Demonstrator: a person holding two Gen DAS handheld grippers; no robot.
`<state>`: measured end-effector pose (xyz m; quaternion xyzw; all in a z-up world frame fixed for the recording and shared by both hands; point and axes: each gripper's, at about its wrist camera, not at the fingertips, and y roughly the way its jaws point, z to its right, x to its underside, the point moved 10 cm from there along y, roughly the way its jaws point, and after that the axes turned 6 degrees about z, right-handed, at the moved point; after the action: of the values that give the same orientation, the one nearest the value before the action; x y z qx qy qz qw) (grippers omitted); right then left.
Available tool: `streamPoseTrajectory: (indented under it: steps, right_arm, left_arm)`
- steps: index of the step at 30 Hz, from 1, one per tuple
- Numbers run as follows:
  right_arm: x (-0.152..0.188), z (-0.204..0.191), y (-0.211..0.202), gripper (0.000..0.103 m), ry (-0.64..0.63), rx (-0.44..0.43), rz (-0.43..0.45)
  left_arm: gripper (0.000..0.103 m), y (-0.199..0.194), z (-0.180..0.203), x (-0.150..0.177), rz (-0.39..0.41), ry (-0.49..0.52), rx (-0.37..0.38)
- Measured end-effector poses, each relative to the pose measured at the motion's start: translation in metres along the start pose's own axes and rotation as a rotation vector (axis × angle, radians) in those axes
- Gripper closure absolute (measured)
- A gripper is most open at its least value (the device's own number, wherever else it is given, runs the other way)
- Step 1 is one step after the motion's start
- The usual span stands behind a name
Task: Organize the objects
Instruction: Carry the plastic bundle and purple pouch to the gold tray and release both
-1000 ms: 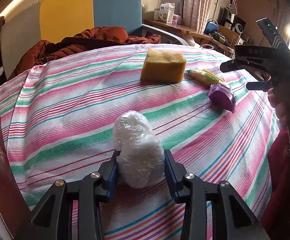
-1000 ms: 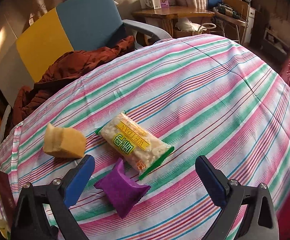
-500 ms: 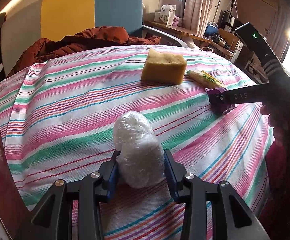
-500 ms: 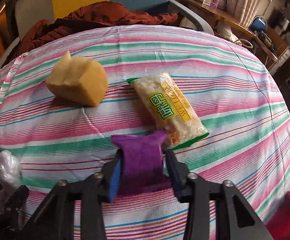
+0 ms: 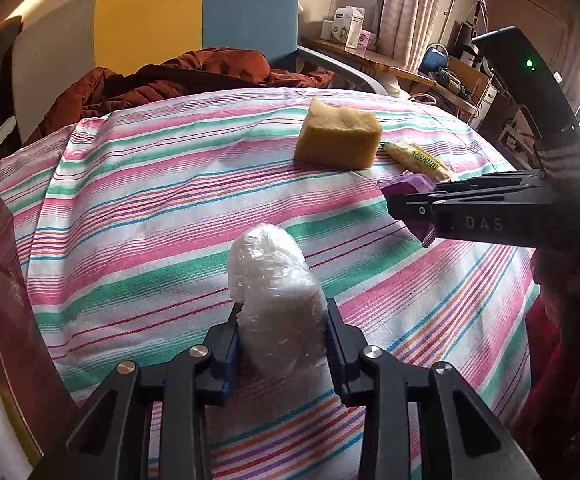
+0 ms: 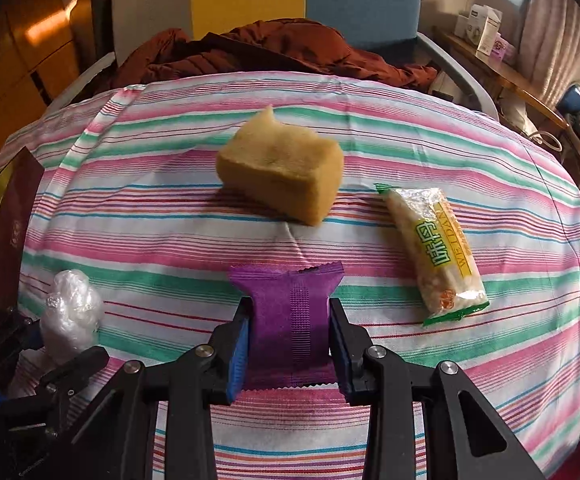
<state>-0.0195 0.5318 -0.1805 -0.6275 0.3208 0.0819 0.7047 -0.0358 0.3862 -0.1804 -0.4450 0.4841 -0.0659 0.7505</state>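
A round table draped in a pink, green and white striped cotton cloth (image 6: 370,128) carries everything, its weave soft and slightly rumpled near the far edge, where a rust-brown padded jacket (image 6: 282,48) is heaped on a chair. Toward the far middle of the table sits a tan porous sponge block (image 6: 280,170), squarish with one torn corner, and to its right, nearer the right edge, lies a long crinkly clear snack packet with green and yellow print (image 6: 434,248). Near the front edge the left gripper (image 5: 282,344) has just been closing further and its blue pads now squeeze a lumpy ball of crumpled clear plastic film (image 5: 276,288), which bulges above the jaws and looks springy. Beside it to the right, also near the front edge, the right gripper (image 6: 290,336) has snapped closed across the waist of a small purple foil sachet with serrated ends (image 6: 290,312), pinching it flat against the cloth. The step in hand seems to be the paired pickup; next, I would judge, both need a clean lift without the slick wrappers slipping, then carrying to wherever they are being gathered, perhaps the dark red box (image 5: 2,292) at the left edge.
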Motion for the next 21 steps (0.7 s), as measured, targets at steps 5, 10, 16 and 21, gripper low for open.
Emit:
streamPoseTrajectory:
  steps: [5,10,16,21]
  right_arm:
    - [-0.001,-0.015,-0.005,0.067,-0.032,-0.023,0.02]
    - [-0.001,-0.027,-0.012,0.067,-0.065,-0.048,0.044]
    - [-0.008,-0.039,-0.024,0.067,-0.08,-0.102,0.097]
    - [-0.01,-0.047,-0.03,0.067,-0.082,-0.136,0.116]
  left_arm:
    - [0.068,-0.023,0.0,-0.006,0.038,0.014,-0.023]
    - [0.068,-0.051,-0.002,-0.015,0.086,0.025,-0.054]
    - [0.068,-0.084,-0.008,-0.023,0.138,0.026,-0.089]
    - [0.068,-0.105,-0.017,-0.024,0.167,0.016,-0.111]
